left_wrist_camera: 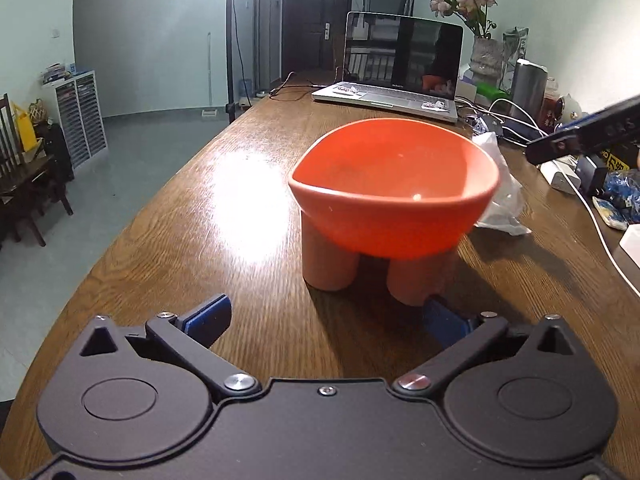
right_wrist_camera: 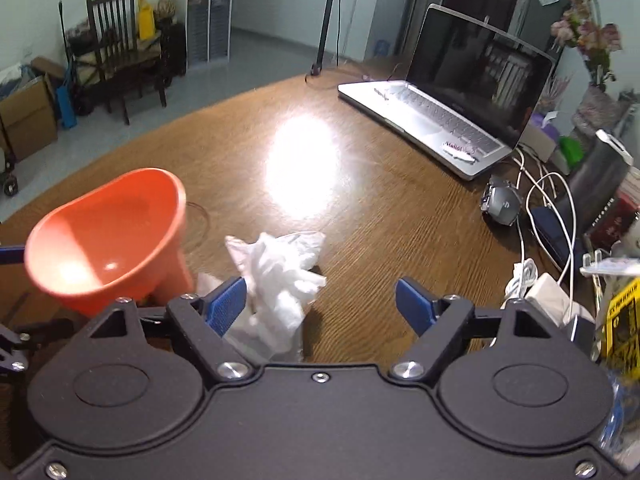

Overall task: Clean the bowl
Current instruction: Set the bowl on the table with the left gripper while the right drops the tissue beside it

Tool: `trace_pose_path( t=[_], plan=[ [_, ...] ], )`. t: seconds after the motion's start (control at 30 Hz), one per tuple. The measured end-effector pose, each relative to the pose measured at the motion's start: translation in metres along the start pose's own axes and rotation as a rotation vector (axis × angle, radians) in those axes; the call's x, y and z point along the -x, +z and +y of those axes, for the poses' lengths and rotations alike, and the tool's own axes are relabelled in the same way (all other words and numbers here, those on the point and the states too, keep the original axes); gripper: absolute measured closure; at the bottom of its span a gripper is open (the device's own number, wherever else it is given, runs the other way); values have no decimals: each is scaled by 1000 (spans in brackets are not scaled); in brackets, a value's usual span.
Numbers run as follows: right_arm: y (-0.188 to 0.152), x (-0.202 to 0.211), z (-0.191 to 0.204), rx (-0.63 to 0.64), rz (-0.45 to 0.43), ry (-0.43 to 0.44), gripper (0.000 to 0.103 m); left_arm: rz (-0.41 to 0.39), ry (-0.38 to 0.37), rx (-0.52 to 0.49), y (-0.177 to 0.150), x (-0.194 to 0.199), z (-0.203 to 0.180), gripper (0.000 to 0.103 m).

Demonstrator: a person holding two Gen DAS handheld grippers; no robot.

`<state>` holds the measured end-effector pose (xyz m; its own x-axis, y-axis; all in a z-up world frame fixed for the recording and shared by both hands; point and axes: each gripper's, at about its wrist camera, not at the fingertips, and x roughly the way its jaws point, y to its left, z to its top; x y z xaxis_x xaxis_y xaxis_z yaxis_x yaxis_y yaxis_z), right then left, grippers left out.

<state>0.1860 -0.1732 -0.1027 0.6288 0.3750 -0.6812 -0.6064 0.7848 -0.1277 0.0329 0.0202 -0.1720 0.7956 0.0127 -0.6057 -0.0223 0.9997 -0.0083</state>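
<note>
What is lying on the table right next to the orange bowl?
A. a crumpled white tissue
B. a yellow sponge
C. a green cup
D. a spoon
A: a crumpled white tissue lies on the wooden table just beside the orange bowl, in front of the right gripper, whose jaws stand open; no sponge, cup or spoon lies by the bowl.

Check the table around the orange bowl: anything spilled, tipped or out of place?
Nothing spilled or tipped. The orange bowl stands upright on its legs, its inside showing only faint smudges. A crumpled white tissue lies loose on the table beside it, just ahead of the open right gripper.
</note>
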Motion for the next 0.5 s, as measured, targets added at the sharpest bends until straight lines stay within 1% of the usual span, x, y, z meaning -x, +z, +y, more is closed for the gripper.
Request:
trace_pose_path(
  t=[0.1,0.13,0.2,0.23,0.33,0.43,0.5],
  plan=[
    [-33,20,23,3,-33,-23,18,50,18,-53,-10,0,-11,0],
    [-44,26,31,3,-41,-33,18,52,14,-60,-11,1,-12,0],
    [-66,29,43,-22,-27,-55,18,57,-3,-34,-14,3,-8,0],
    [-76,31,46,-40,-20,-60,18,53,0,-27,-17,5,-7,0],
    [-105,38,57,-103,2,-83,18,49,-4,-29,-22,12,-8,0],
    [-123,53,64,-152,20,-98,18,53,-30,-53,-28,21,-11,0],
    [-126,65,70,-156,35,-97,18,98,-50,-76,-24,25,-12,0]
  ],
)
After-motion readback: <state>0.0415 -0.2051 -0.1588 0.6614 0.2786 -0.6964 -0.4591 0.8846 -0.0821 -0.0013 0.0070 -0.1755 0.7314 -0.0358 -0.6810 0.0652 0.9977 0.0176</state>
